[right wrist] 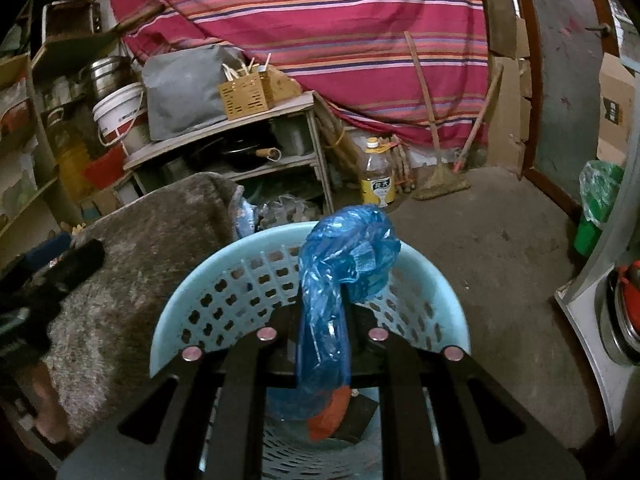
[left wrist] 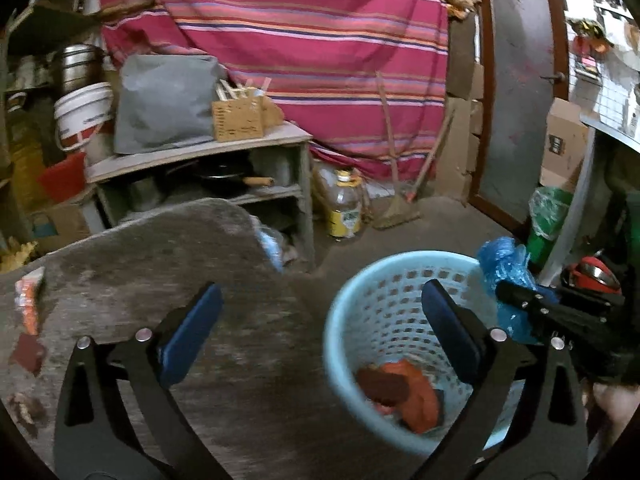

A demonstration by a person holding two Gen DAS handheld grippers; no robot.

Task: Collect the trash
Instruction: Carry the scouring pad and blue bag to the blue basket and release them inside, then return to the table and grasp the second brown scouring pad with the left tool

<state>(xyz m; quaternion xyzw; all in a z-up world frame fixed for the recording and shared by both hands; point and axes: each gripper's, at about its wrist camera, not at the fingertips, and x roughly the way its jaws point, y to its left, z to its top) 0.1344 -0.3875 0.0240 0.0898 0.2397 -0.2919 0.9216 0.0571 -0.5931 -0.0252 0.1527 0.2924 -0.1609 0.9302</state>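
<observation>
Right gripper (right wrist: 324, 320): clamped on a crumpled blue plastic bag (right wrist: 344, 264), lower centre of the right wrist view; the bag bulges above the jaws and trails down between them.
Same gripper, other view: it shows at the right edge of the left wrist view (left wrist: 516, 296), with the bag (left wrist: 502, 264) poking out just over the basket's rim.
Left gripper (left wrist: 320, 336): spread wide and holding nothing, blue pads apart at the bottom of its own view, one over the table, the other over the basket.
Basket (left wrist: 340, 312): pale blue perforated bin, lower right of the left wrist view, on the floor beside the table; in the right wrist view its far wall (right wrist: 240, 280) curves behind the bag.
Already in the basket: orange and dark red wrappers (left wrist: 400, 392) on the bottom.
Table (left wrist: 160, 256): grey, worn top, lower left of the left wrist view.
Left on the table: an orange-and-white wrapper (left wrist: 29, 300) and a dark red scrap (left wrist: 26, 354) at the far left edge.
Step in hand: judged to be the drop of the bag into the basket, with the bag held above the opening.
Next move calls for: opening the right jaws so the bag falls inside the rim; thin plastic may cling to a pad, so a small shake could help. Then the free left gripper can go for the table scraps.
</observation>
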